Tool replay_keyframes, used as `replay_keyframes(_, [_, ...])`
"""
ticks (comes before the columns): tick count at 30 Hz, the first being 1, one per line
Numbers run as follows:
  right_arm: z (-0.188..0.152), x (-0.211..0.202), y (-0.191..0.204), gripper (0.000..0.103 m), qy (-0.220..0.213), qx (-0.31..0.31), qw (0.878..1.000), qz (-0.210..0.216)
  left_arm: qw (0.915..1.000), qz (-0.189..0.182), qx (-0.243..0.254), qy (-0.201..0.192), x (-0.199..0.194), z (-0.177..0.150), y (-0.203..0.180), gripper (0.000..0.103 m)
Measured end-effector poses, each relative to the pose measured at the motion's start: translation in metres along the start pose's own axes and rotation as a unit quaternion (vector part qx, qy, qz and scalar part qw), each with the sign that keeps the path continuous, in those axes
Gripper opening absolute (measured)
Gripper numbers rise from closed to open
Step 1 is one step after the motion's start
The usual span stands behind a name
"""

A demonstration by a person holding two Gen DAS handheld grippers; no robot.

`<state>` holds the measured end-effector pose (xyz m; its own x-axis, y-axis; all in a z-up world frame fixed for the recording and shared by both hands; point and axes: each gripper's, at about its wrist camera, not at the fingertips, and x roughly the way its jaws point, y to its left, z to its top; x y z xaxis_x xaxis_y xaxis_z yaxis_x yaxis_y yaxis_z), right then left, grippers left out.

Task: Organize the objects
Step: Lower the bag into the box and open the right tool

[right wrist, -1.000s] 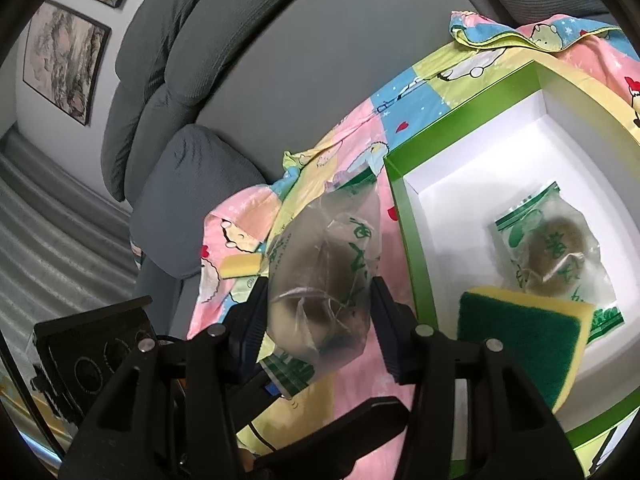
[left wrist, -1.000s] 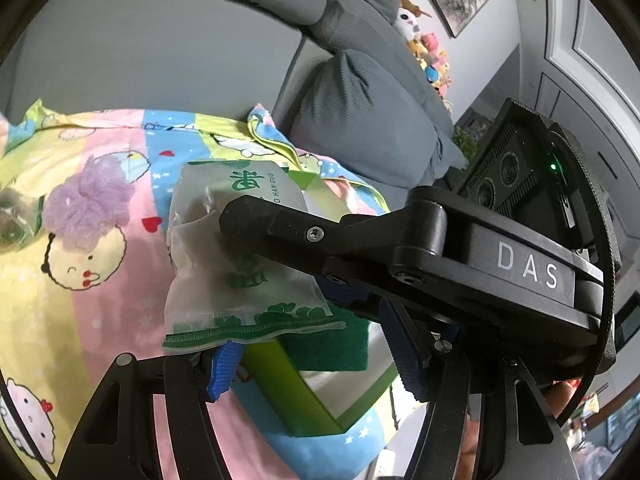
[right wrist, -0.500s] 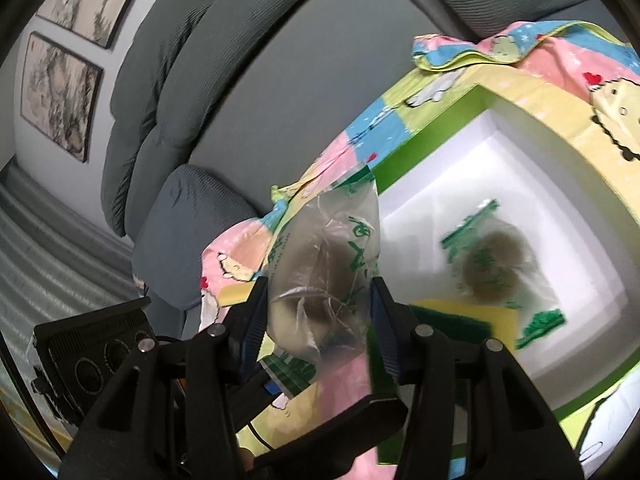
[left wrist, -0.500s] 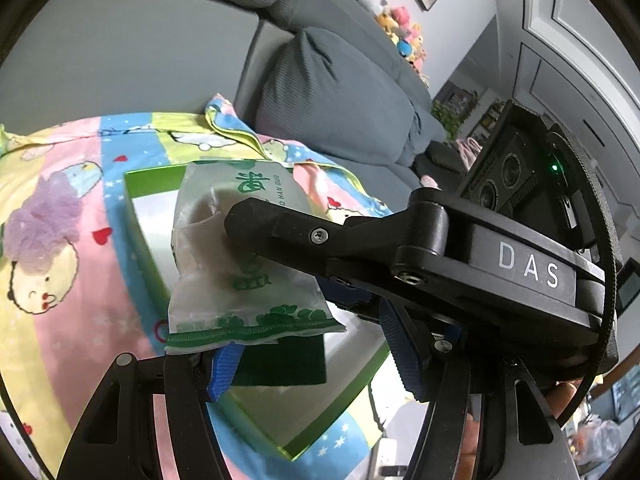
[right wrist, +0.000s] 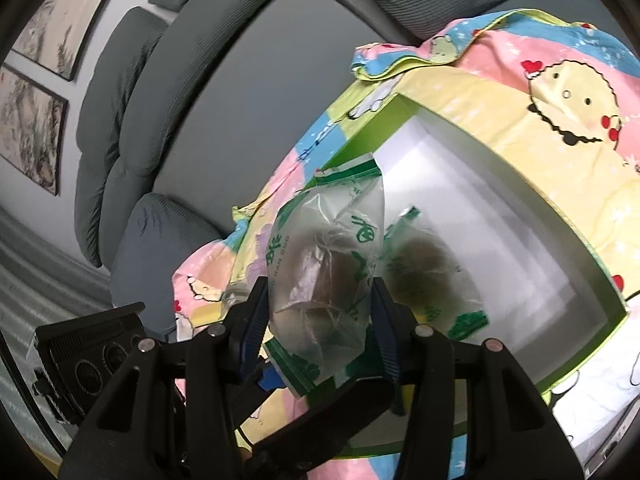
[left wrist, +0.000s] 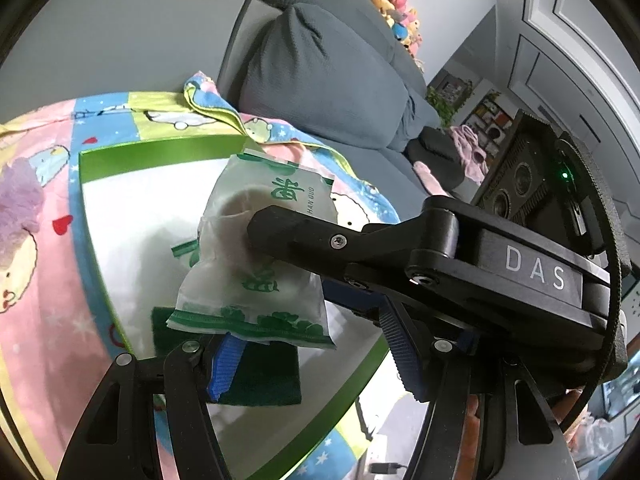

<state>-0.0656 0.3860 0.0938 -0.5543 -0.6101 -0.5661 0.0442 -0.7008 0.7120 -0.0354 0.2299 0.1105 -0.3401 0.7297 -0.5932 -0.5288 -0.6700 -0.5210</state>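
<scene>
A clear snack packet (left wrist: 256, 264) with green print is held over the open green box (left wrist: 160, 150). My right gripper (right wrist: 320, 320) is shut on this packet (right wrist: 324, 276); its arm crosses the left wrist view (left wrist: 440, 256). My left gripper (left wrist: 304, 356) has its blue pads (left wrist: 224, 364) under the packet's lower edge; whether they pinch it is unclear. In the box lie a second packet (right wrist: 432, 280) and a green-topped sponge (left wrist: 260, 376).
The box (right wrist: 560, 220) sits on a cartoon-print blanket (right wrist: 560, 80) over a grey sofa (left wrist: 328, 68). A purple fluffy ball (left wrist: 16, 200) lies on the blanket left of the box. Sofa cushions (right wrist: 160, 80) rise behind.
Both grippers moved with the packet from beside the box to over its white inside. The box now fills more of both views.
</scene>
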Motion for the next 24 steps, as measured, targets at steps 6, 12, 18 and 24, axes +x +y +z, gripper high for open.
replay_keyframes(6, [0.002,-0.001,-0.011,0.048,-0.003,0.013,1.000,-0.026,0.9999,0.002,-0.003,0.010,0.008,-0.003,-0.003,0.066])
replay_keyframes(12, [0.003,0.001,-0.020,0.048,-0.002,0.024,0.998,-0.052,0.9998,0.005,-0.001,0.017,0.012,-0.009,-0.007,0.066])
replay_keyframes(18, [0.003,0.001,-0.023,0.048,-0.003,0.027,0.997,-0.071,0.9998,0.012,0.001,0.016,0.009,-0.011,-0.007,0.066])
replay_keyframes(24, [0.003,0.000,-0.025,0.050,-0.009,0.040,0.996,-0.080,0.9998,0.015,-0.009,0.004,-0.006,-0.012,-0.002,0.066])
